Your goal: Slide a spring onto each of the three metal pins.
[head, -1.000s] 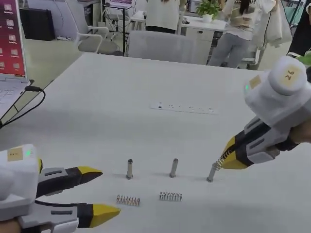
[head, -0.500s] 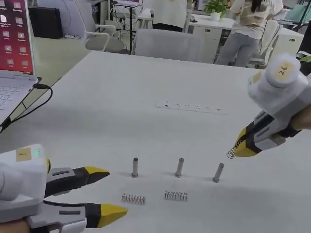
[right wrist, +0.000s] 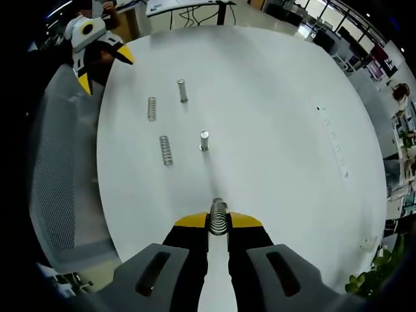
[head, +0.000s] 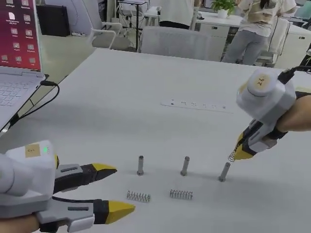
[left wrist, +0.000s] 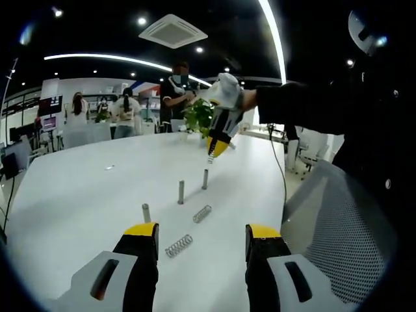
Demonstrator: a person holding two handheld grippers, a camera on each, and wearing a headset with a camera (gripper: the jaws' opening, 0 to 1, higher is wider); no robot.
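Spring (head: 232, 156) poised just above the right pin (head: 223, 172), not yet on it

The right gripper (head: 241, 151) pinches the spring's upper end, jaws nearly closed. I'd line the coil's axis up with the pin, lower straight, and release only once the coil surrounds it. Two springs (head: 138, 196) lie on the table (head: 146, 111) near the bare middle pin (head: 185, 166) and left pin (head: 140, 165). The left gripper (head: 124, 189) waits near-left, jaws wide apart, empty.

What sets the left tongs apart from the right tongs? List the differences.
The left tongs are open and empty; the right tongs are shut on a spring. The left tongs sit low, pointing level across the table; the right tongs tilt downward, just above the pin nearest them. Both have yellow tips.
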